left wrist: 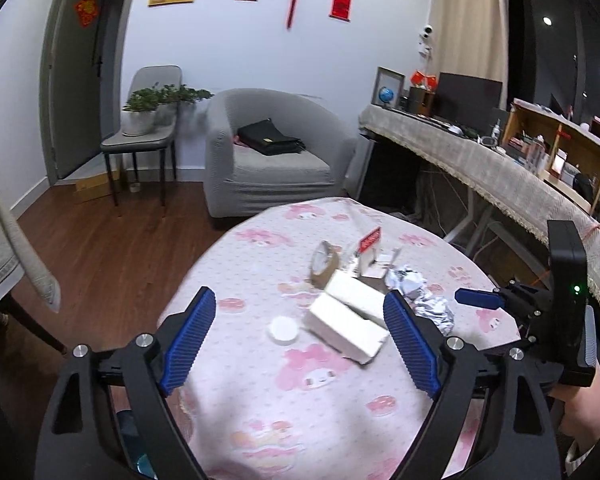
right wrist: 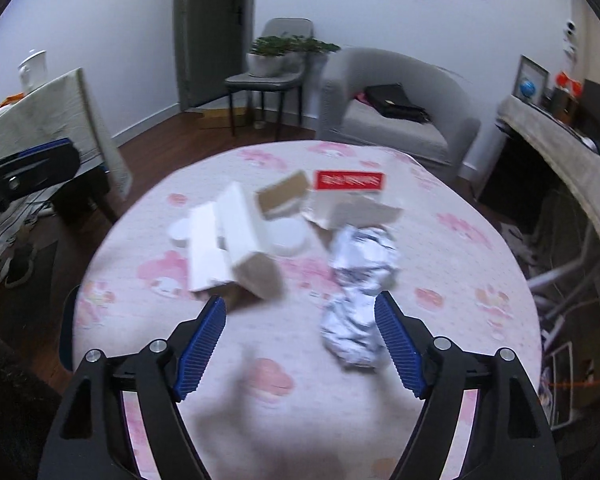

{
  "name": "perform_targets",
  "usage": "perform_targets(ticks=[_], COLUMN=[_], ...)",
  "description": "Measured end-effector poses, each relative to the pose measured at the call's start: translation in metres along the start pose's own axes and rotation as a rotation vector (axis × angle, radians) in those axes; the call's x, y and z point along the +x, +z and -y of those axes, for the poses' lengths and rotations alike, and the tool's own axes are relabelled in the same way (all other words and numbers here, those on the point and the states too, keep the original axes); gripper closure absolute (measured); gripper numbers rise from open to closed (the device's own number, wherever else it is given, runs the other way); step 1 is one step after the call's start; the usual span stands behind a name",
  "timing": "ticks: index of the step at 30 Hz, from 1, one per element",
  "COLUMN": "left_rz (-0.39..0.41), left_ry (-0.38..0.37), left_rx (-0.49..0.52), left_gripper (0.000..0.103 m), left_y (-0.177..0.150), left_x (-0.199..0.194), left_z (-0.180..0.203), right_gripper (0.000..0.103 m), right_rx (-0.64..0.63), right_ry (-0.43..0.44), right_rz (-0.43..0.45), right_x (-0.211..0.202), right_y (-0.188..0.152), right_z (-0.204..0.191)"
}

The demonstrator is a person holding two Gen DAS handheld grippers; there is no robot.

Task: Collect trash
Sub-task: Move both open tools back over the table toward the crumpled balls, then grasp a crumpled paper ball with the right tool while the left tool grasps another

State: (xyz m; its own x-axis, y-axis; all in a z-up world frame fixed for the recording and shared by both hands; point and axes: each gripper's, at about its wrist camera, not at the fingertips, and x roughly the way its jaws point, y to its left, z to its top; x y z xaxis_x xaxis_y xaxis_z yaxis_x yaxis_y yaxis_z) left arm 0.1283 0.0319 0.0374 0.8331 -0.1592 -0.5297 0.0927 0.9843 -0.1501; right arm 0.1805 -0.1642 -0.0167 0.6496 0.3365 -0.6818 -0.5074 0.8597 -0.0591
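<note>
Round table (left wrist: pixel 228 264): white boxes (left wrist: pixel 350 312), crumpled foil (right wrist: pixel 360 280), tape roll (left wrist: pixel 322 264). Left gripper (left wrist: pixel 300 320) and right gripper (right wrist: pixel 300 320) spread wide, grasping nothing.

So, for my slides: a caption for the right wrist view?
Open right gripper hovering above crumpled foil beside white boxes on the pink tablecloth.

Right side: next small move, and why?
Probably nudge the right hand-held gripper rightward and down to straddle the crumpled foil wad. Its jaws stand open and empty, and the foil lies nearest, just inside the right finger, apart from the white boxes.
</note>
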Motion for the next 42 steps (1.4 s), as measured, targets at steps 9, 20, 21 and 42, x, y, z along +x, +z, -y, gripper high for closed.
perform_targets(ticks=[9, 20, 21, 42], left_rz=[-0.027, -0.058, -0.060, -0.123], left_ry=[-0.059, -0.128, -0.133, -0.121], left_rx=[0.015, 0.071, 0.072, 0.144], left_gripper=[0.013, 0.012, 0.012, 0.012], left_y=[0.003, 0.003, 0.003, -0.004], left_x=[0.028, 0.056, 0.059, 0.125], left_z=[0.029, 0.070, 0.074, 0.146], right_gripper=[0.024, 0.041, 0.046, 0.049], right_rx=[0.055, 0.111, 0.108, 0.269], right_ry=[-0.016, 0.090, 0.101, 0.018], right_rz=[-0.020, -0.083, -0.080, 0.033], right_x=[0.019, 0.036, 0.035, -0.027], right_y=[-0.004, -0.012, -0.012, -0.039], right_z=[0.027, 0.051, 0.051, 0.157])
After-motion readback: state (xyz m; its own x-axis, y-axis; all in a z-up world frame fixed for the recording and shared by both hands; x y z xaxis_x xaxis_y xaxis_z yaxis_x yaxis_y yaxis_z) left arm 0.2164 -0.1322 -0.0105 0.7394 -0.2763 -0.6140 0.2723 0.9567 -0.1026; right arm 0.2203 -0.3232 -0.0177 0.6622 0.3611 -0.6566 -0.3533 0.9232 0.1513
